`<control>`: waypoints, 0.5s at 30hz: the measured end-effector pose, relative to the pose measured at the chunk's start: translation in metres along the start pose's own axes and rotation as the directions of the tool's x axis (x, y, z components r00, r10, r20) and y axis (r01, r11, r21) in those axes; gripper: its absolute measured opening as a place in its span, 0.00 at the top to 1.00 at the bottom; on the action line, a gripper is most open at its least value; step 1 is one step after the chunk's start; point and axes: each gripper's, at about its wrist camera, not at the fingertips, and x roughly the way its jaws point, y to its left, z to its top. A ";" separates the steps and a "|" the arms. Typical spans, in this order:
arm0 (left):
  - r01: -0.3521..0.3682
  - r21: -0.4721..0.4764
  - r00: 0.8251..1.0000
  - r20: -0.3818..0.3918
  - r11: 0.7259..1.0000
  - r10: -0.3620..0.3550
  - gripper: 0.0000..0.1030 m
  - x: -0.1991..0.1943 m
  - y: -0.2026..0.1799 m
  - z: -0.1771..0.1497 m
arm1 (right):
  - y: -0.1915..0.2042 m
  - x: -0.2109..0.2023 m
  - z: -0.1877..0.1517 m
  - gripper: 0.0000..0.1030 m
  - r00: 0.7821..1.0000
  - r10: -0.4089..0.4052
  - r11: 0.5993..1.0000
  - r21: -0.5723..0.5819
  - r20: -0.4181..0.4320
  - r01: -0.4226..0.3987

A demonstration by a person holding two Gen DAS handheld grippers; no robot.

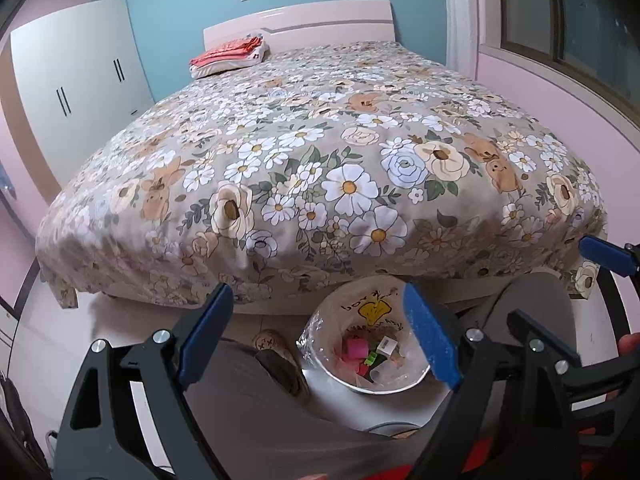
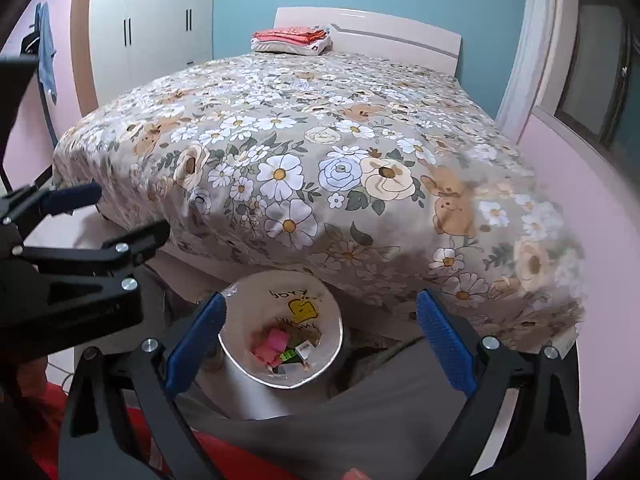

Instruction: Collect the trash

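Trash already lies in the lined bin (image 1: pixel 370 354), which stands on the floor at the foot of the bed (image 1: pixel 304 168), between the person's grey-trousered knees (image 1: pixel 248 392). Pink, green and white scraps (image 1: pixel 366 354) sit at the bottom of the clear liner, and nothing that looks like litter shows on the flowered cover. The step in hand, as far as can be judged, is the pause after a drop: both tools hang above the bin with nothing in them. To do it well, the person would keep the tools clear of the thin liner so that it does not snag or pull off the rim, and would scan the floor beside the bed and the bed's near edge for any piece not yet gathered. If more turns up, a straight approach from above with the pads on either side of the piece looks safest, since crumpled scraps are light and may slip.

Going from left to right, the left tongs (image 1: pixel 320 336) stand wide apart and released; their blue pads (image 1: pixel 204 336) frame the bin from above and touch nothing. The right tongs (image 2: pixel 322 344) are likewise spread wide and empty, with the bin's mouth seen between their pads (image 2: pixel 444 344) but well below them. In the right wrist view the left tool appears at the left edge, also holding nothing. A folded stack of red and white cloth (image 2: pixel 292 40) lies at the head of the bed, far from both tools.
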 end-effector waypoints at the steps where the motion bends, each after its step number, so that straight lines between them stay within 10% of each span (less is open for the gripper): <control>1: 0.001 -0.005 1.000 -0.004 1.000 -0.001 0.17 0.001 0.001 -0.001 | 0.000 -0.001 0.000 0.06 1.000 -0.002 1.000 0.000 0.003 0.002; 15: -0.011 -0.010 1.000 -0.024 1.000 0.010 0.17 0.004 0.000 -0.005 | 0.002 0.000 -0.003 0.06 1.000 0.011 1.000 0.009 -0.001 -0.011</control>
